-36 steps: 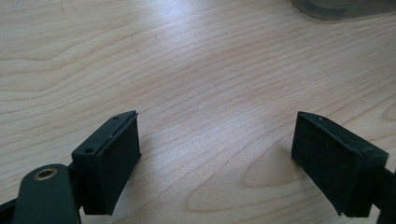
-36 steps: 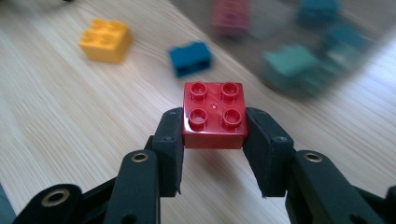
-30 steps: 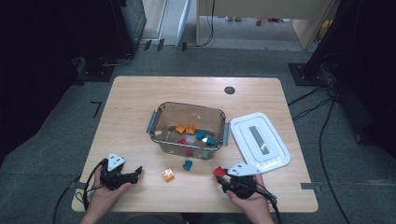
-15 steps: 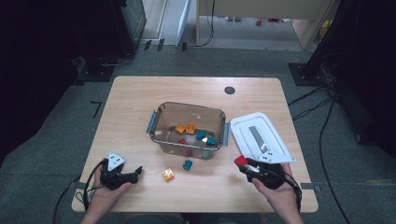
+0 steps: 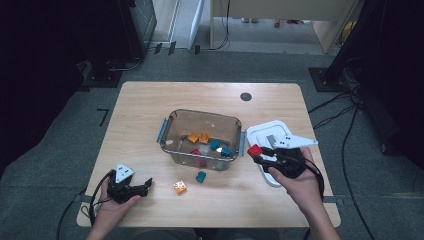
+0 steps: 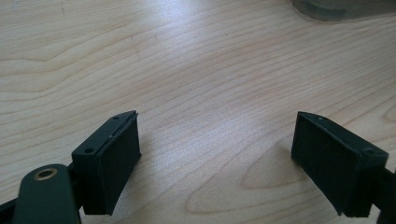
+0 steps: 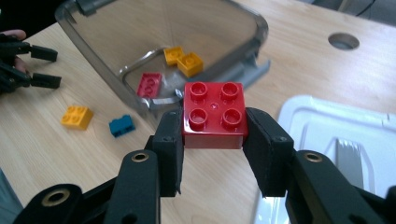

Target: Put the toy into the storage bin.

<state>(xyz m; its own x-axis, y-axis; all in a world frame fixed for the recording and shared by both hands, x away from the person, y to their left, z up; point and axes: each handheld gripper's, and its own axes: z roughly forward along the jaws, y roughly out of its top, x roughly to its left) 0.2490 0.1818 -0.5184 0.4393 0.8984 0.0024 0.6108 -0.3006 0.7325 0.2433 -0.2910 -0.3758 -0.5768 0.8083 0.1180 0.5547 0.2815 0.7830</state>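
Note:
My right gripper (image 5: 256, 152) (image 7: 214, 135) is shut on a red four-stud brick (image 5: 255, 149) (image 7: 215, 114), held above the table just right of the clear bin (image 5: 172, 131) (image 7: 107, 70). Inside the bin lie orange bricks (image 5: 199, 137) (image 7: 183, 59), a red one (image 7: 149, 84) and teal ones (image 5: 220, 148). On the table in front of the bin sit an orange brick (image 5: 180, 187) (image 7: 77, 116) and a teal brick (image 5: 201, 176) (image 7: 121, 125). My left gripper (image 5: 145, 186) (image 6: 215, 154) rests open on the wood at the front left, nothing between its jaws.
The bin's white lid (image 5: 265, 131) (image 7: 327, 121) lies to the right of the bin, partly under my right hand. A round cable hole (image 5: 245, 96) (image 7: 343, 41) sits near the table's far edge. Dark equipment and cables surround the table.
My right gripper has lifted the red brick from the table's front and carried it right and away from me, to beside the bin over the lid. The left gripper has stayed put.

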